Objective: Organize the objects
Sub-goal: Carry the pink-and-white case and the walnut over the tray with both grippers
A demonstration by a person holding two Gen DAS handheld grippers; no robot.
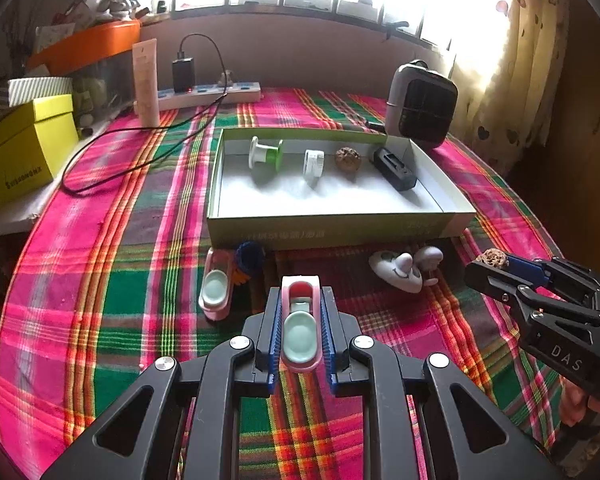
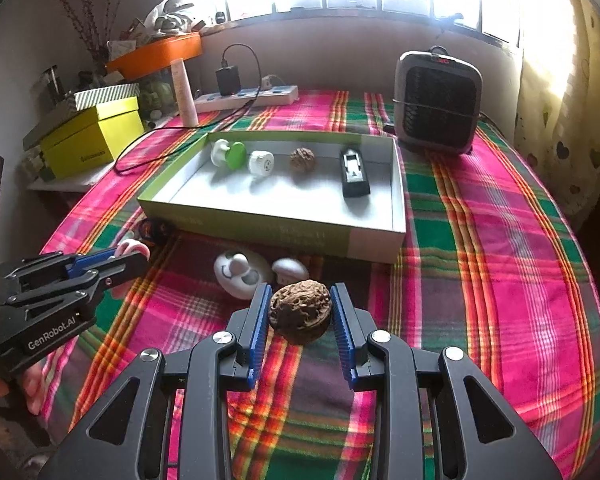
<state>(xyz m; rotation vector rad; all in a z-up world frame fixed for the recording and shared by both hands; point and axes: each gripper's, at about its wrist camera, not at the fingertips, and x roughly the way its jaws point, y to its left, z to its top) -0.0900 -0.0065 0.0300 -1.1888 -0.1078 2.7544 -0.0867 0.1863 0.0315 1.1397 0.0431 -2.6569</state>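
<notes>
My left gripper (image 1: 300, 312) is shut on a pink clip with a mint pad (image 1: 300, 330), held above the plaid cloth; it also shows in the right wrist view (image 2: 130, 254). My right gripper (image 2: 300, 312) is shut on a brown walnut (image 2: 300, 312); it shows at the right of the left wrist view (image 1: 496, 262). An open green-sided box (image 1: 332, 224) ahead holds a green-and-white spool (image 1: 265, 153), a white spool (image 1: 314, 162), another walnut (image 1: 347, 158) and a black device (image 1: 394, 169).
In front of the box lie a second pink clip (image 1: 216, 290), a blue-and-orange item (image 1: 249, 261), a white smiley toy (image 1: 396, 272) and a white mushroom shape (image 1: 430, 258). A heater (image 1: 422, 104), power strip (image 1: 208, 94), black cable (image 1: 140, 132) and yellow box (image 1: 20, 152) stand around.
</notes>
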